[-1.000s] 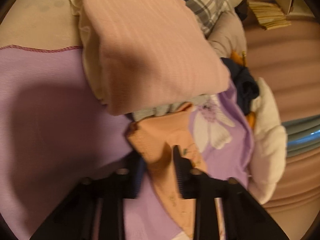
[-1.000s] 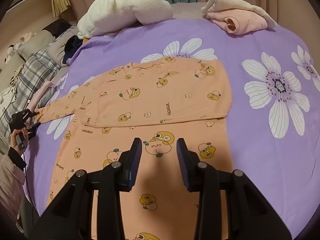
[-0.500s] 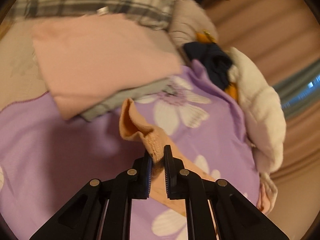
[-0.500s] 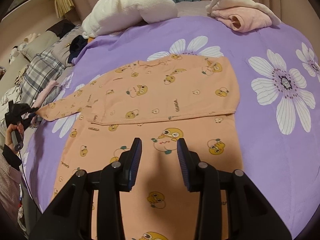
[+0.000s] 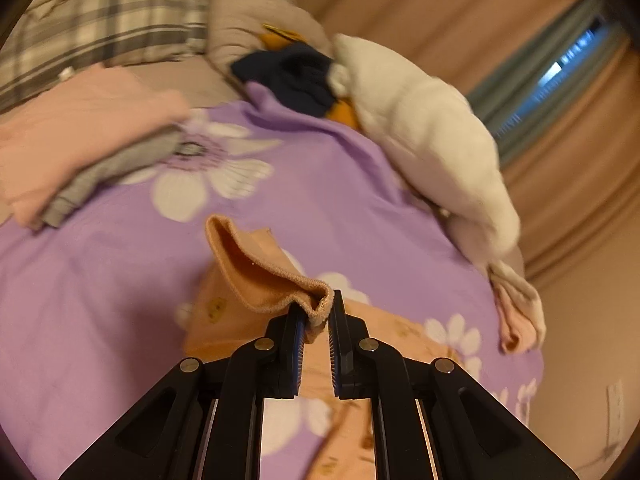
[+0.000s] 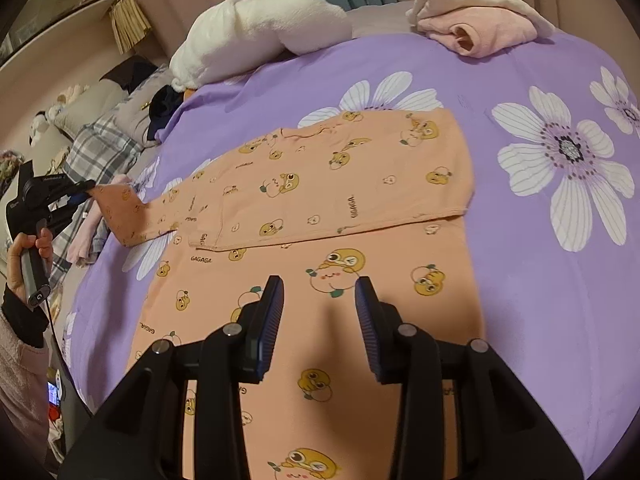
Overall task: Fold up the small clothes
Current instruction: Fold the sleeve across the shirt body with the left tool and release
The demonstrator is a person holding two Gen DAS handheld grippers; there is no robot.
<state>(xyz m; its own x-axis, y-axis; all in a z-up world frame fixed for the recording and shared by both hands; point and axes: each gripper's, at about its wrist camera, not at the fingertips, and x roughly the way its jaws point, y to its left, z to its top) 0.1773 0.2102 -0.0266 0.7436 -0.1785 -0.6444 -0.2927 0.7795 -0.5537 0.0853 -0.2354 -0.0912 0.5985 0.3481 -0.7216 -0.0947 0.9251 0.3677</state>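
Nearest my right wrist camera, the right gripper [image 6: 319, 298] hangs over the lower body of the orange printed shirt [image 6: 320, 216], its jaws spread wide with nothing between them. I see no contact with the cloth.

The shirt lies flat on the purple floral bedsheet [image 6: 532, 280]. One part is folded across the body, leaving a straight hem edge running left to right. Its long axis runs from beneath my right gripper away toward the neckline at the far end. One sleeve [image 6: 132, 216] stretches out to the left, at right angles to that axis.

At the sleeve's end, the left gripper [image 6: 86, 192] is held in the person's left hand [image 6: 28, 256], fist round the handle, fingers pointing toward the shirt. From the left wrist camera, that gripper [image 5: 318, 312] is clamped narrowly on the sleeve cuff [image 5: 264, 272], which stands lifted off the sheet with its opening facing away.

Further off, a white fleece bundle [image 6: 256, 36] and a folded pink garment [image 6: 476, 28] sit at the bed's far edge. A pink and grey folded stack [image 5: 80, 148] and plaid bedding [image 5: 100, 20] lie beyond the left gripper.
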